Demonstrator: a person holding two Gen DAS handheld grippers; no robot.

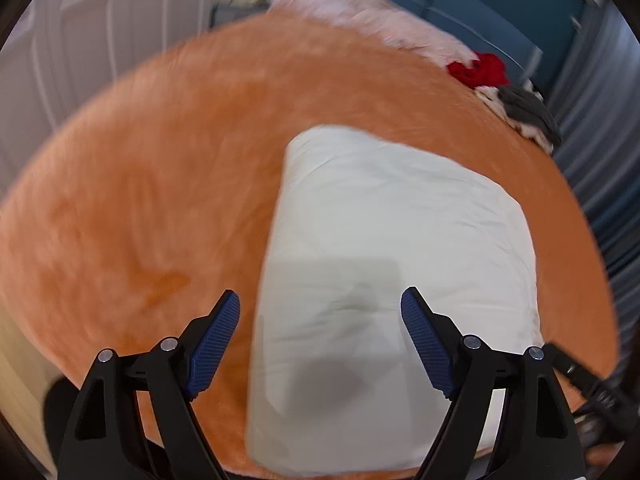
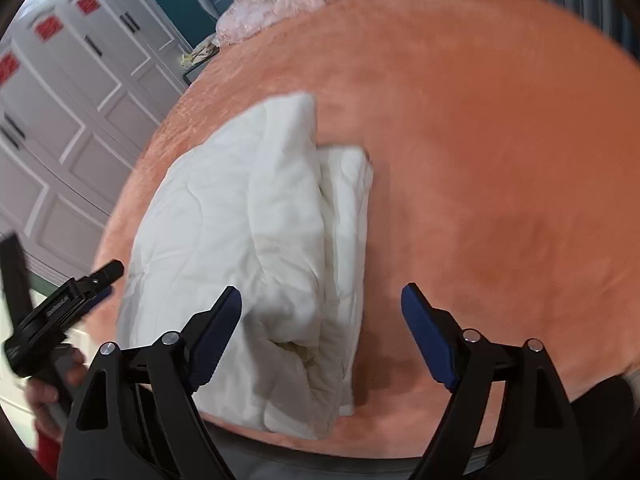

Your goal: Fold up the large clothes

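A bed with an orange fleece cover (image 1: 160,184) fills both views, and white panelled wardrobe doors (image 2: 68,120) stand to its left. On the cover lies a folded white quilt (image 1: 384,248), a thick rectangular bundle near the near edge, its layered open edges visible on the right side in the right wrist view. Along the far edge sits a pile of pink fabric (image 1: 360,12), then a red garment (image 1: 480,70), then grey and cream clothes (image 1: 524,114) at the far right. The left gripper (image 1: 320,312) is spread wide above the quilt, holding nothing. The right gripper (image 2: 320,308) is likewise spread wide and empty, over the quilt's near right corner.
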